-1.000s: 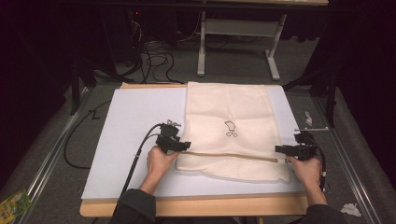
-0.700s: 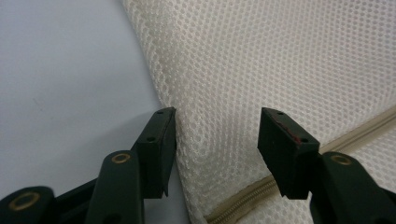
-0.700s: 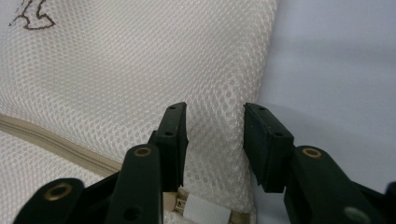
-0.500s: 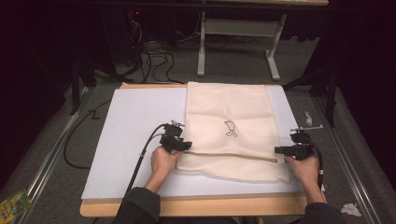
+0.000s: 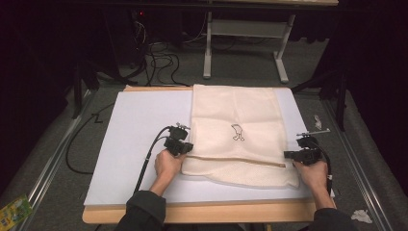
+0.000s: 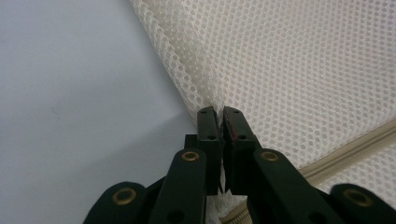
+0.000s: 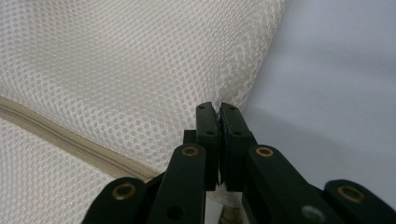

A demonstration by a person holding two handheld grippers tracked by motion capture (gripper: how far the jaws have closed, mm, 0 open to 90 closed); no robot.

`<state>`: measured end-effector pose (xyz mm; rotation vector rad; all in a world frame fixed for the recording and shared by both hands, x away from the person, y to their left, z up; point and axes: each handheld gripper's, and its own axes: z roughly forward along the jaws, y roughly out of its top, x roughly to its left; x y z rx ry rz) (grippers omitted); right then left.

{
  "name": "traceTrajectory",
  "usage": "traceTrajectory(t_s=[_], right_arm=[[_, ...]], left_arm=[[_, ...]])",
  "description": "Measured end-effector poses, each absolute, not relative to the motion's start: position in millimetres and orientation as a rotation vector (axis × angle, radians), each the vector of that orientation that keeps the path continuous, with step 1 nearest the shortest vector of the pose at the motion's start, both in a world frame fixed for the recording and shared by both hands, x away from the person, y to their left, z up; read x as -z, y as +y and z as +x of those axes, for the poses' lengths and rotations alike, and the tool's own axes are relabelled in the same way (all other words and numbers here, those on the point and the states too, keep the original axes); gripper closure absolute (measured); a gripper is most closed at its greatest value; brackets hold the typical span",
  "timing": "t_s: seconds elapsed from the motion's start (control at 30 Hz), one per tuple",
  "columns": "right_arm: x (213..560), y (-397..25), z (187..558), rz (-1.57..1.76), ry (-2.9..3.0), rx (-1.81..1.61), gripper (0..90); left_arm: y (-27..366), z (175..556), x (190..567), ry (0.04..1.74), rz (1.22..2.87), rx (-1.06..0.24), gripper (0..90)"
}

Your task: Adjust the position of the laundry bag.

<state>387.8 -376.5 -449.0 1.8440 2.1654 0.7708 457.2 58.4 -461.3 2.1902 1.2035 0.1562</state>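
A cream mesh laundry bag [image 5: 235, 130] with a small dark print at its middle and a beige zipper [image 6: 345, 151] running across near its front edge lies flat on the right part of the white mat [image 5: 134, 130], its front portion folded over and slightly rumpled.

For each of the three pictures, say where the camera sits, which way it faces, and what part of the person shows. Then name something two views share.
High view: above the person's side, looking forward and down on the white table; forearms, both hands show.
Left gripper view: rides the left gripper, looking along its jaws at the mesh laundry bag.
Right gripper view: rides the right gripper, same way.
Shared: the bag's beige zipper.
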Motion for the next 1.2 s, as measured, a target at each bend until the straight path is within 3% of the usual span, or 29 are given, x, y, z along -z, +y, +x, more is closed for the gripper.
traceTrajectory(t_s=[1.2], right_arm=[[442,-349,392,1.743,2.219,-0.940,89.8]], left_arm=[[111,450,438,1.203,2.085,-0.222,87.5]])
